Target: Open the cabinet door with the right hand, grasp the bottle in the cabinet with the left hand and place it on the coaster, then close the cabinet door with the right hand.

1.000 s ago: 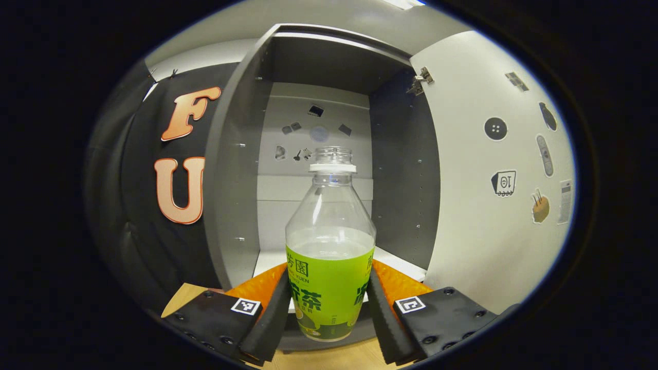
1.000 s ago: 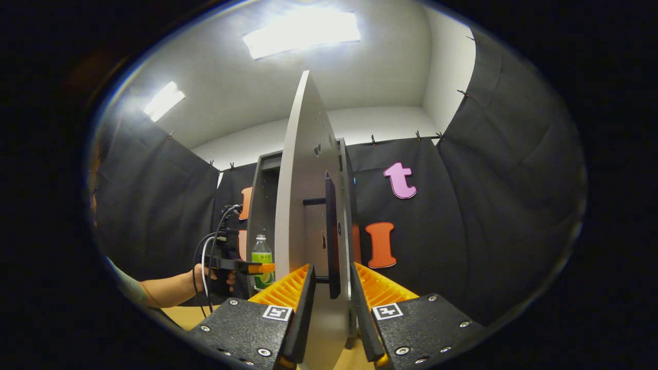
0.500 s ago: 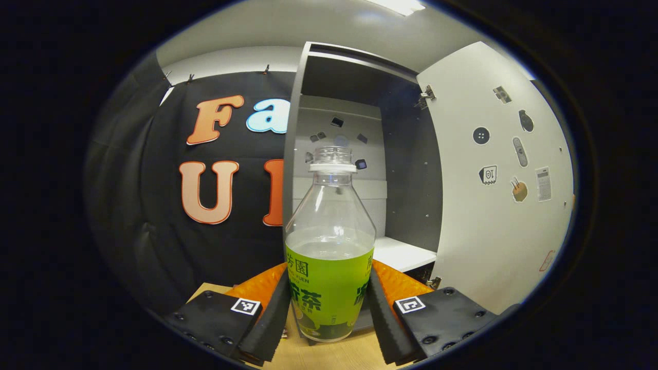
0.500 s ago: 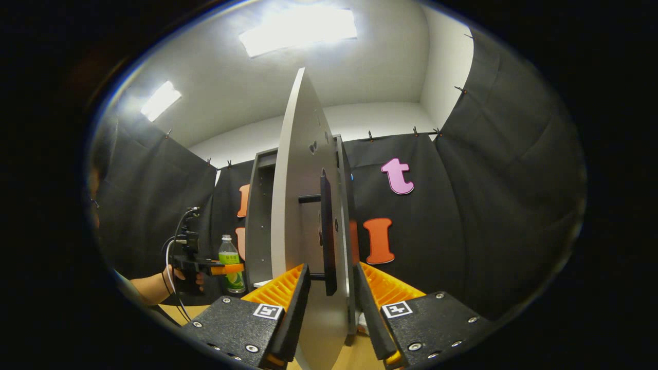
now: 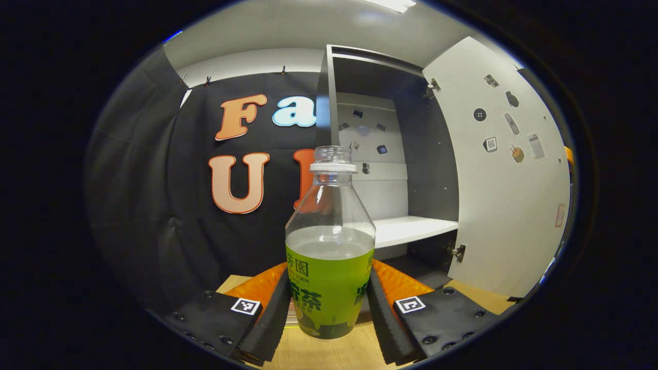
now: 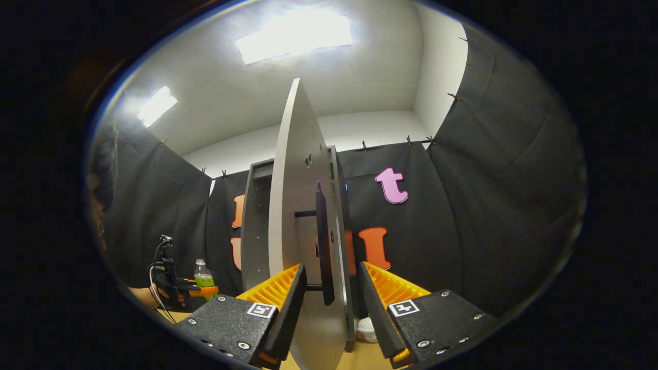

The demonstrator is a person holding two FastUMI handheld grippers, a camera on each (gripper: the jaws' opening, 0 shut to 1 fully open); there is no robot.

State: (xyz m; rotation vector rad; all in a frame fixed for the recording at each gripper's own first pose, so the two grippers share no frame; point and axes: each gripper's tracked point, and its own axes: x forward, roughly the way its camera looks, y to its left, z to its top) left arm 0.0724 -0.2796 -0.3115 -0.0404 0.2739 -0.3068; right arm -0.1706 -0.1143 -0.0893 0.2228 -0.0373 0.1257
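In the left gripper view, the left gripper [image 5: 329, 313] has both fingers [image 5: 272, 313] clamped on the green-labelled bottle [image 5: 329, 246], uncapped and upright, held just above the wooden tabletop [image 5: 329, 354] and outside the cabinet [image 5: 390, 154]. The cabinet interior stands open, its white shelf [image 5: 411, 230] bare, the cabinet door [image 5: 504, 195] swung wide to the right.

The right gripper view meets the door [image 6: 293, 205] edge-on: the right gripper [image 6: 331, 308] has its fingers [image 6: 290, 308] spread on either side of the door edge and its black handle [image 6: 323, 241], and whether they touch it cannot be told. Far to the lower left, a hand [image 6: 169, 295] holds the left gripper [image 6: 203, 292] level with the bottle [image 6: 204, 277], well clear of the cabinet's side wall [image 6: 254, 226].
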